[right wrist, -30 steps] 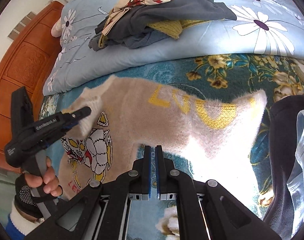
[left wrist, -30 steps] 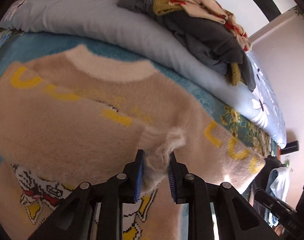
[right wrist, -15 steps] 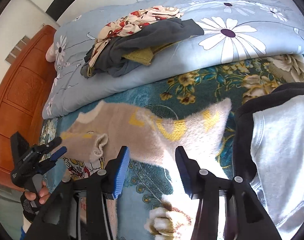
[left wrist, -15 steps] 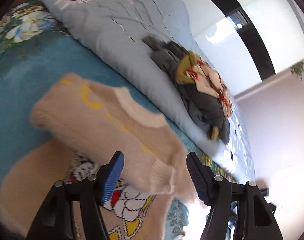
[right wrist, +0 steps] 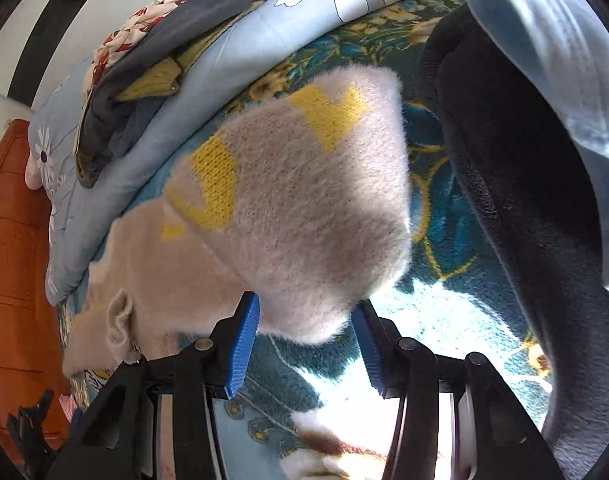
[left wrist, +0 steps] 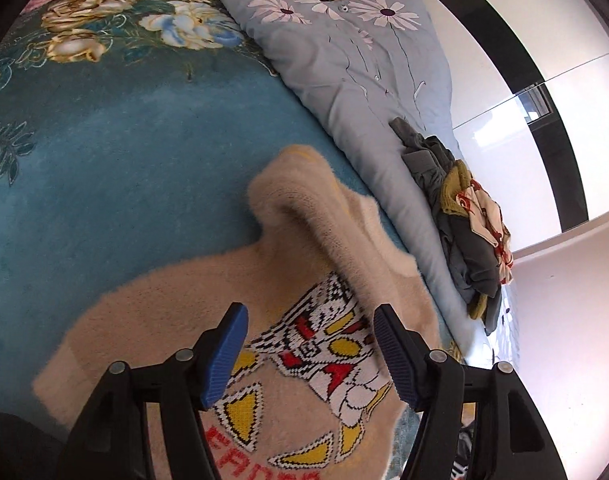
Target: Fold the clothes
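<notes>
Left wrist view, left to right: teal floral blanket (left wrist: 104, 160) fills the left side. The beige sweater (left wrist: 232, 300) lies flat on it, graphic face up, with one sleeve (left wrist: 324, 232) folded across the body toward the collar. Your left gripper (left wrist: 310, 354) hovers over the sweater's graphic, jaws wide apart, nothing between the pads. Past the sweater, the light-blue floral duvet (left wrist: 364, 80) runs diagonally, with a pile of clothes (left wrist: 468, 232) on top of it, dark grey plus mustard and a red-and-cream print.

Right wrist view, left to right: orange wooden headboard (right wrist: 12, 240) at the far left, then the duvet (right wrist: 232, 52) with the same pile (right wrist: 152, 48) on it. The sweater body (right wrist: 176, 276) sits left of centre; its other sleeve (right wrist: 312, 200), with yellow letters, spreads out toward the camera. Your right gripper (right wrist: 306, 344) stands parted, and the fuzzy lower edge of that sleeve dips between the pads. Can't see either pad pressing on it. Far right: a dark garment (right wrist: 516, 184) with pale blue fabric (right wrist: 564, 60) over it, lying on the blanket (right wrist: 436, 280).
</notes>
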A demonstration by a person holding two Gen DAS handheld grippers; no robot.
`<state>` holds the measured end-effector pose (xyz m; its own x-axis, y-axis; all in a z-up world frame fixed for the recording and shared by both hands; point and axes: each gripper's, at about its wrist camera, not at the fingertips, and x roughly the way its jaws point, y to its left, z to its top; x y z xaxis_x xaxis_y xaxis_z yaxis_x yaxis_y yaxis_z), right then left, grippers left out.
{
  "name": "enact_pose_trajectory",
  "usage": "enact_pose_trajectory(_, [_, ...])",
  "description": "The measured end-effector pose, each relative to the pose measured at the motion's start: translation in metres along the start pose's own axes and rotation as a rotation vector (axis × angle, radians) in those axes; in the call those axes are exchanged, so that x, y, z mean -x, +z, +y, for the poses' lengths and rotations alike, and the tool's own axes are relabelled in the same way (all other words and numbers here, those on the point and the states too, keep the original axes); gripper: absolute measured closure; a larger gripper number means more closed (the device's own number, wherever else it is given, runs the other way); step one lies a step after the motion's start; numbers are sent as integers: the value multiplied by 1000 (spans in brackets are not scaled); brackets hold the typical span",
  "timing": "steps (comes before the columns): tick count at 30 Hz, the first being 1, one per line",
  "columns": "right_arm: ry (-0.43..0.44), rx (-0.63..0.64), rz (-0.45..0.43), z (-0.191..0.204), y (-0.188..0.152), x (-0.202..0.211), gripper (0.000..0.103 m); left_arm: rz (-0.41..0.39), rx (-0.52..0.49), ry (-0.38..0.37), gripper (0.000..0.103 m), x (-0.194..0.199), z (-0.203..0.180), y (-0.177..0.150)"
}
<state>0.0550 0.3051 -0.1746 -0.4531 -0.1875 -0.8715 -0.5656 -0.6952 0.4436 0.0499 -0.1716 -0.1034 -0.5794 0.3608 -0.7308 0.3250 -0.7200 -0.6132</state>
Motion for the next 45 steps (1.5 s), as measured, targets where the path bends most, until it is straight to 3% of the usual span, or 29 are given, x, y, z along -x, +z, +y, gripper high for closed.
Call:
enact_pose_trajectory(4, [81,-45,-101,14,13,12,51,3,15,0,34,-2,9,-4])
enact_pose_trajectory(10, [197,200,-185,86,23,36,51,-3,30,-4,34,-3,15,-3])
enact_pose_trajectory(21, [265,419,-16,173,-11,-15,51,-8,167,-26,34,0,47,2])
enact_pose_trajectory(24, [290,520,95,188,-32,-25,51,-4,168,-29,34,-2,48,3])
enact_pose_trajectory(27, [270,598,143,187,-47,-30,51,2,172,-33,34,-3,49,4])
enact_pose_trajectory(33, [332,303,112,148,-8,-38,51,12,186,-35,33,-6,49,3])
enact_pose_trajectory(42, [374,9,116,152,35,-70,51,5,244,-46,33,-6,58,2])
enact_pose_trajectory(45, [408,-160,100,135,48,-76,51,13,244,-52,32,-8,59,2])
